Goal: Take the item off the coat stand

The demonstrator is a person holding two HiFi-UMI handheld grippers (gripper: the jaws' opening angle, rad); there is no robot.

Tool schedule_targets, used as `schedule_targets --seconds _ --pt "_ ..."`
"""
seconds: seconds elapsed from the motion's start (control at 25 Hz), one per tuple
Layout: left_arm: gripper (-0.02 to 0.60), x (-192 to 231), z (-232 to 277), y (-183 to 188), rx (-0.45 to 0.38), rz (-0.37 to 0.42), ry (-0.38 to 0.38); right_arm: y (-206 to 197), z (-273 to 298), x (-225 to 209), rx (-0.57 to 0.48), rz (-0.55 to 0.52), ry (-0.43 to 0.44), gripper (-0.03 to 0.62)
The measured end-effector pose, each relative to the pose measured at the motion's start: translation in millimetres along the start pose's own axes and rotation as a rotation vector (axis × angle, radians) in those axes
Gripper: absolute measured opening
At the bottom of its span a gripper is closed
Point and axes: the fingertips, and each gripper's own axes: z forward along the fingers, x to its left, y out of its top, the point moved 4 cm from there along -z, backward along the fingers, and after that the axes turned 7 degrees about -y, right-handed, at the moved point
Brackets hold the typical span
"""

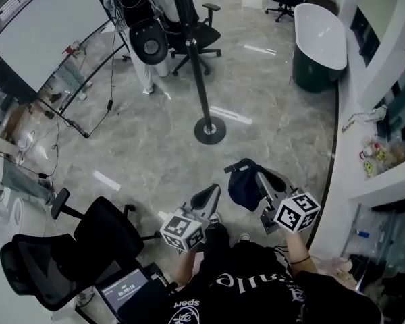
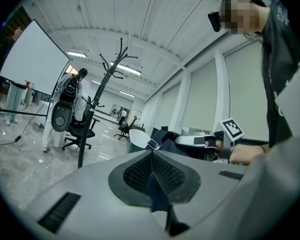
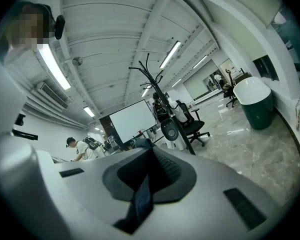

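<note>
Holds cap (image 1: pixel 241 189) in right tongs (image 1: pixel 255 173) clamped narrow on it, near the body, well apart from bare coat stand (image 1: pixel 198 73); left tongs (image 1: pixel 212 193) shut, empty; removal apparently done, only set-down left.

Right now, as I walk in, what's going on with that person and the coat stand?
A person is holding a gripper in each hand. The right gripper is shut on a dark blue cap, which is off the coat stand and held close to the person's body. The left gripper is shut, and appears to be holding nothing. The stand is out on the marble floor ahead of them.
</note>
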Motion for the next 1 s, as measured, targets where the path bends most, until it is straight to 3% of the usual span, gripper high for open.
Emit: schedule_targets --seconds 0.48,1.0 --pt "0.006 -84.3 3.1 -48.2 0.020 0.004 0.044 -34.0 -77.6 -25.4 0.048 0.015 0.057 0.031" --pt "0.006 -90.9 -0.9 -26.6 0.017 0.025 0.063 -22.3 -80.6 -8.7 0.041 -0.004 0.086 0.031"
